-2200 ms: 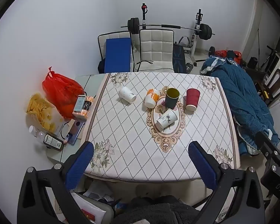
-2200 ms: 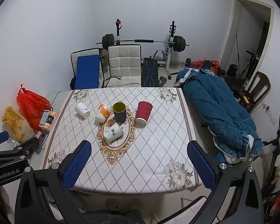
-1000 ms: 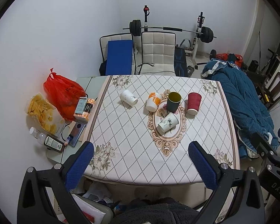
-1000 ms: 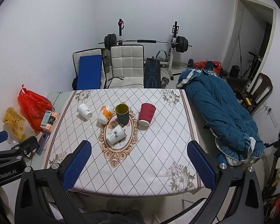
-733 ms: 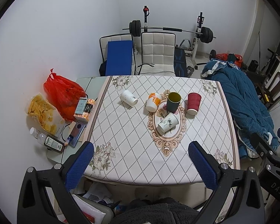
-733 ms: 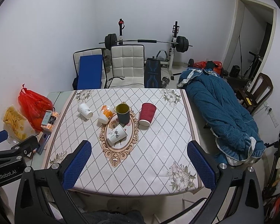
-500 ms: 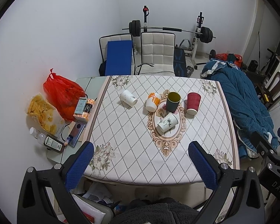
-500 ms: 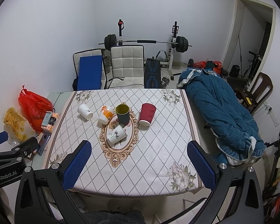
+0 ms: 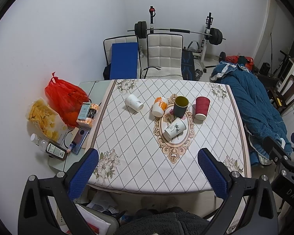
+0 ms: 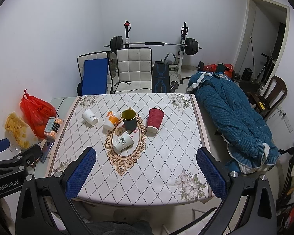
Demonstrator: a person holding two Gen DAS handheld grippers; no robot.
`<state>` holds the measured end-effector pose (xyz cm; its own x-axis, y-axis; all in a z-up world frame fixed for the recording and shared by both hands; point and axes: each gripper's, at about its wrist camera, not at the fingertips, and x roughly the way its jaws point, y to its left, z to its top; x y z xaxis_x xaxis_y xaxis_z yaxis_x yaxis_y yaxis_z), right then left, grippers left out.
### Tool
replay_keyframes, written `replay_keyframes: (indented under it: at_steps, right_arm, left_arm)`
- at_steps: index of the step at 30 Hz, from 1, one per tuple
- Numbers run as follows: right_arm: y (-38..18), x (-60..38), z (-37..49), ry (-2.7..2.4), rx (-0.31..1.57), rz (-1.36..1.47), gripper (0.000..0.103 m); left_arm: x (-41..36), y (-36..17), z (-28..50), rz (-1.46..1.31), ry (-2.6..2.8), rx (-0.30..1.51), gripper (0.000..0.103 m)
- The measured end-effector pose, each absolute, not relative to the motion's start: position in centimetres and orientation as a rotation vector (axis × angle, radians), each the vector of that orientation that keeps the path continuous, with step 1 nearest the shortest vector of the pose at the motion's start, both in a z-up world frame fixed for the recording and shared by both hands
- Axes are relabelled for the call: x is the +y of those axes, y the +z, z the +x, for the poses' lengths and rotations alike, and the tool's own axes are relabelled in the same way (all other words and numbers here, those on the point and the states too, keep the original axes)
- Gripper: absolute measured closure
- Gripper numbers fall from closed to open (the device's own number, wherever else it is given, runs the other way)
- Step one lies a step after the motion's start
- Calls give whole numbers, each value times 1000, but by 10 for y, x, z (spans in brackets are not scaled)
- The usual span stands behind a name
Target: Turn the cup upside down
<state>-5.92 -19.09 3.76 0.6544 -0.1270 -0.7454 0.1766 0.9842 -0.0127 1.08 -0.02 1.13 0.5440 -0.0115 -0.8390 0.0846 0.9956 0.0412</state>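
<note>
Several cups stand or lie on the patterned table (image 9: 139,143) (image 10: 162,156). A dark green cup (image 9: 181,106) (image 10: 129,119) stands upright with its mouth up. A red ribbed cup (image 9: 201,108) (image 10: 154,120) stands mouth down. A white cup with a plant print (image 9: 175,127) (image 10: 123,141) lies on its side, as do an orange and white cup (image 9: 159,106) (image 10: 111,123) and a plain white cup (image 9: 134,102) (image 10: 90,117). My left gripper (image 9: 147,170) and right gripper (image 10: 146,170) are both open and empty, high above the table's near edge.
A red bag (image 9: 65,98), a bag of chips (image 9: 44,119), a phone and bottles lie on a side table at the left. Two chairs (image 9: 164,58) and a barbell rack stand behind the table. A blue blanket (image 10: 231,113) lies at the right.
Both views have shifted very slightly; the cups have not moved and both grippers stay open.
</note>
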Motion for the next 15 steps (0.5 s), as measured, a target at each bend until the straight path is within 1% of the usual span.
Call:
replay_keyframes:
  at_steps: [15]
  right_arm:
    - [37,-189,-59,-168,843,65,0]
  left_arm:
    - [-3,13,10,77,-57,994,0]
